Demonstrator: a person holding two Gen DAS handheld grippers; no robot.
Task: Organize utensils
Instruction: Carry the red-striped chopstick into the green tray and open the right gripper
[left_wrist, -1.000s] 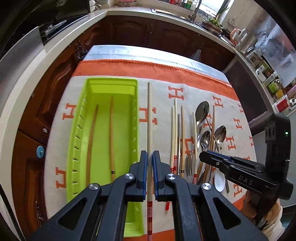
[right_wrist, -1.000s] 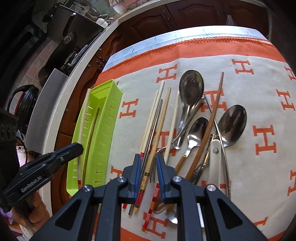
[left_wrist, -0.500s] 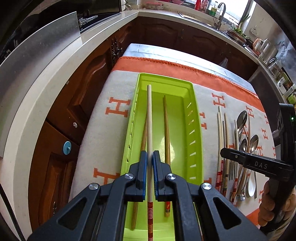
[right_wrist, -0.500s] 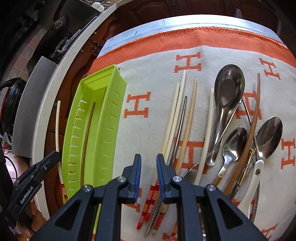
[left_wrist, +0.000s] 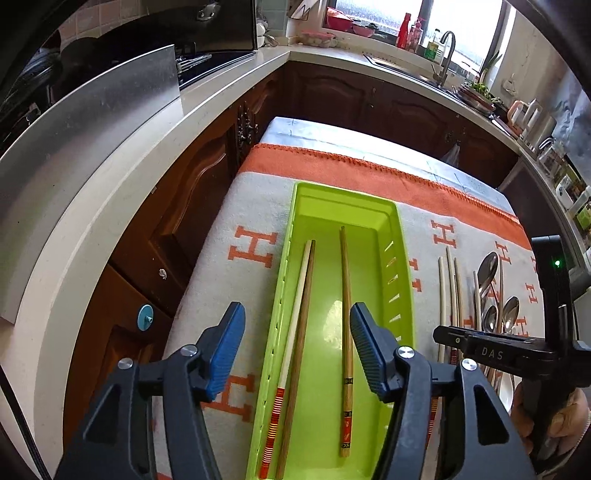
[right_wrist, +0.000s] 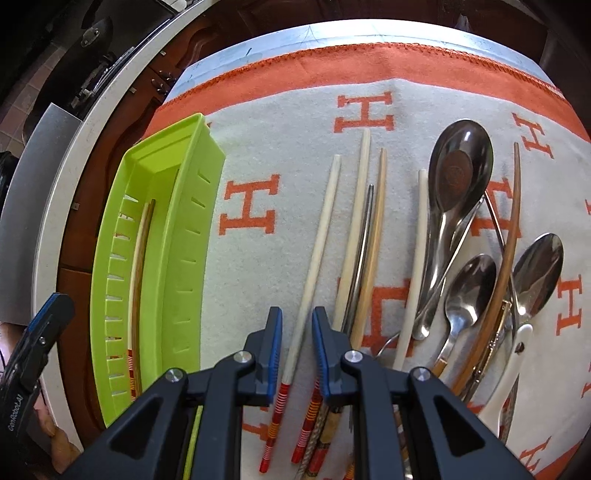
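A lime green tray (left_wrist: 391, 221) lies on the cloth, also in the right wrist view (right_wrist: 184, 229). In it lie a cream chopstick with a red-striped end (left_wrist: 291, 347), a dark wooden chopstick (left_wrist: 301, 339) beside it, and a brown chopstick (left_wrist: 346, 325). My left gripper (left_wrist: 297, 350) is open and empty above the tray. My right gripper (right_wrist: 296, 350) is open, its jaws narrowly astride a cream chopstick (right_wrist: 314, 254) lying on the cloth, not touching it. More chopsticks (right_wrist: 369, 236) and spoons (right_wrist: 458, 177) lie to the right.
The table wears a grey cloth with orange H marks (right_wrist: 251, 206) and an orange border (left_wrist: 369, 166). Its left edge drops to dark cabinets (left_wrist: 184, 206) and a white counter (left_wrist: 92, 206). A white-handled utensil (right_wrist: 506, 373) lies among the spoons.
My left gripper opened and let the cream chopstick go; it now lies in the tray beside the dark one. My right gripper moved down over a cream chopstick on the cloth.
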